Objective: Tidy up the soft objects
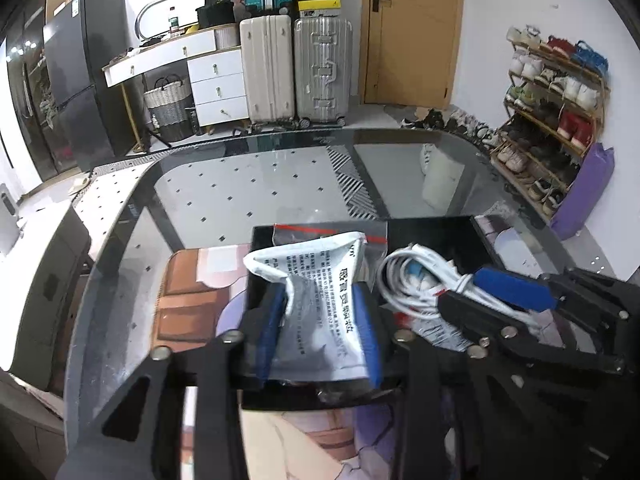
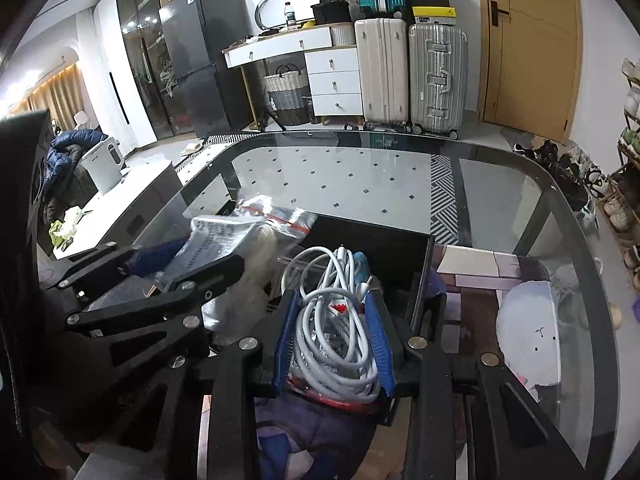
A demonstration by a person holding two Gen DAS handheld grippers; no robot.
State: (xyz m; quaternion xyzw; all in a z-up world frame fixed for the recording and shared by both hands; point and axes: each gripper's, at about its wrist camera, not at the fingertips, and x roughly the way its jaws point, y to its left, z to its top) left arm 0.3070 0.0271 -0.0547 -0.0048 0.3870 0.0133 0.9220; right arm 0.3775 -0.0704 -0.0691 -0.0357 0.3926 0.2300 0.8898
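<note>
My left gripper [image 1: 320,300] is shut on a white printed pouch [image 1: 316,300] and holds it over a black box [image 1: 436,236] on the glass table. My right gripper [image 2: 332,304] is shut on a coiled white cable [image 2: 340,320] over the same box [image 2: 384,248]. In the left wrist view the cable [image 1: 412,280] and right gripper [image 1: 468,286] sit to the right. In the right wrist view the pouch [image 2: 220,240] and left gripper [image 2: 188,256] sit to the left. A clear zip bag with a red strip [image 1: 340,234] lies under the pouch.
The glass table [image 1: 260,184] stretches ahead, with a printed mat [image 1: 188,288] beneath the box. Beyond the far edge stand suitcases [image 1: 296,68], a white drawer desk [image 1: 200,76] and a shoe rack [image 1: 552,120]. A low cabinet [image 2: 132,208] is at the left.
</note>
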